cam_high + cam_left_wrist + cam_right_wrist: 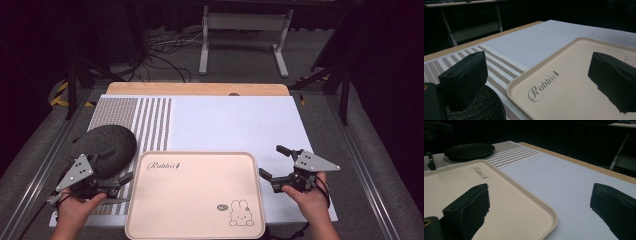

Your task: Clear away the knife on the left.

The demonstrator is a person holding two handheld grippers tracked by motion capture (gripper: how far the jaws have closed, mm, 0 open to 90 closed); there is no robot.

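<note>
A beige tray (136, 190) with "Rabbit" lettering and a bunny drawing lies at the table's near edge. My left gripper (125, 188) is open at the tray's left side; in the left gripper view its jaws (544, 82) straddle the tray's rim (524, 78), one over the tray, one over the dark plate (484, 107). My right gripper (274, 161) is open at the tray's right side, and its jaws (541, 205) straddle that rim (536, 201). Neither holds anything. The round dark plate (104, 147) rests on the striped mat, left of the tray.
A white mat (230, 120) with a brown-striped left part (147, 120) covers the wooden table (197, 88). Beyond the table's far edge are floor cables (165, 55) and a white stand frame (245, 30). Metal rails run along both table sides.
</note>
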